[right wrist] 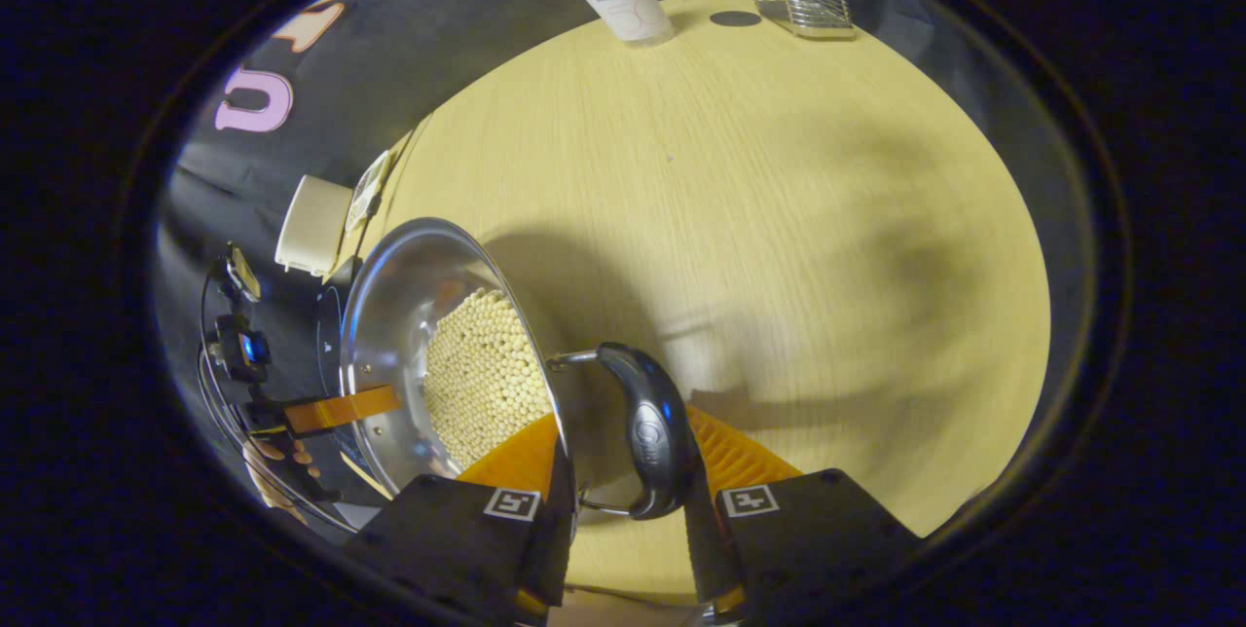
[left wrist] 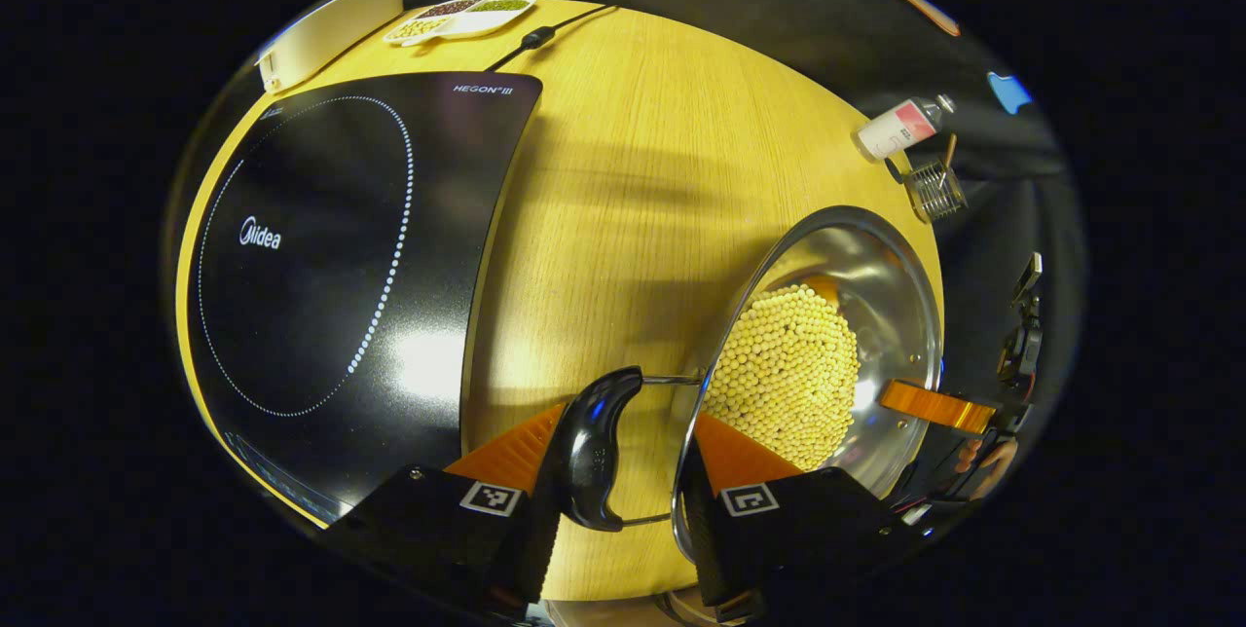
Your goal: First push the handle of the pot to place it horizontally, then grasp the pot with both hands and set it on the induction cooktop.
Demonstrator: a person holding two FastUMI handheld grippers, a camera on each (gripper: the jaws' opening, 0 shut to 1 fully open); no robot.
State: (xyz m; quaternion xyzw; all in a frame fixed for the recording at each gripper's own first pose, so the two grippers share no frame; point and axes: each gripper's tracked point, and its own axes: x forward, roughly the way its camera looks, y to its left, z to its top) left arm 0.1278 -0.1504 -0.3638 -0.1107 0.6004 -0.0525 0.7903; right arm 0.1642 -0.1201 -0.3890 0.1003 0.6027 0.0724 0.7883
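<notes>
On the wooden table (left wrist: pixel 623 169) we see a bottle (left wrist: pixel 900 128) and a wire rack (left wrist: pixel 934 191) at the far edge, a divided dish (left wrist: pixel 462 16) and a cord (left wrist: pixel 545 33) beyond the induction cooktop (left wrist: pixel 331 257); bare wood lies between cooktop and pot (left wrist: pixel 876 286). The pot, full of pale beads, sits beside the cooktop. Our left gripper (left wrist: pixel 623 471) straddles one black side handle (left wrist: pixel 594 447); our right gripper (right wrist: pixel 623 471) straddles the opposite handle (right wrist: pixel 652 432). Whether the fingers press, we cannot tell. Handles lie level.

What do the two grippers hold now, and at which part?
Both hold the pot: the left gripper at one black side handle, the right gripper at the other handle.
</notes>
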